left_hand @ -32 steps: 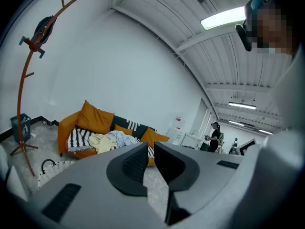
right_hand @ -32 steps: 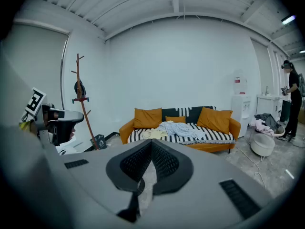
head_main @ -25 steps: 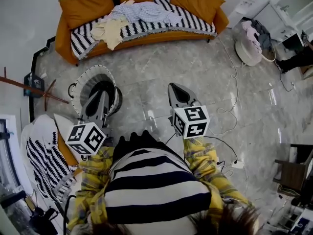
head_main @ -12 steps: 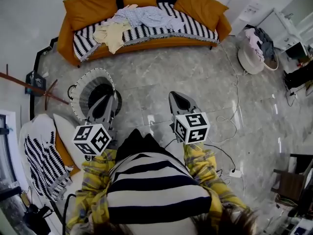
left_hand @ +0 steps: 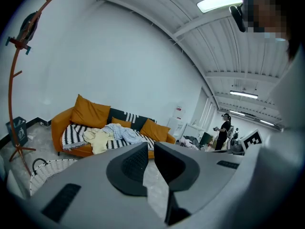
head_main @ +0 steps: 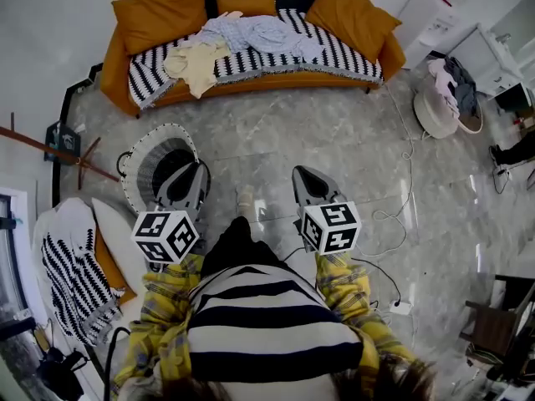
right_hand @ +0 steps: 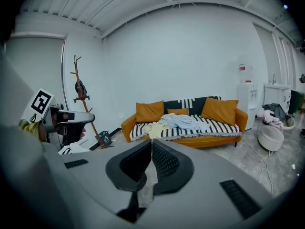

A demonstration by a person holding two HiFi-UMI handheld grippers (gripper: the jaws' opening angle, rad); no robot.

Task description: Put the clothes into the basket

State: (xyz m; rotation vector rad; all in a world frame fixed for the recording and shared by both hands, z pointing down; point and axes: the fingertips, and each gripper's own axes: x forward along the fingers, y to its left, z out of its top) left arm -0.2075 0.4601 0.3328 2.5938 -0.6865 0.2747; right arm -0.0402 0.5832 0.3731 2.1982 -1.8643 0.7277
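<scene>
I am nearer the sofa (head_main: 251, 80) now; left gripper (head_main: 189, 172) and right gripper (head_main: 303, 175) stay clenched, empty; clothes (head_main: 251, 33) unpicked, basket (head_main: 132, 167) waiting.

Clothes (head_main: 251, 36) on sofa (head_main: 114, 72) (basket (head_main: 149, 145) before it)

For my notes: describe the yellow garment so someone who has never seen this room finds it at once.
Find the orange sofa against the far wall, draped with a black-and-white striped throw. Toward its left end in the head view lies the pale yellow garment, spilling over the seat's front. Its neighbour, the light blue garment, lies wholly on the seat.
</scene>
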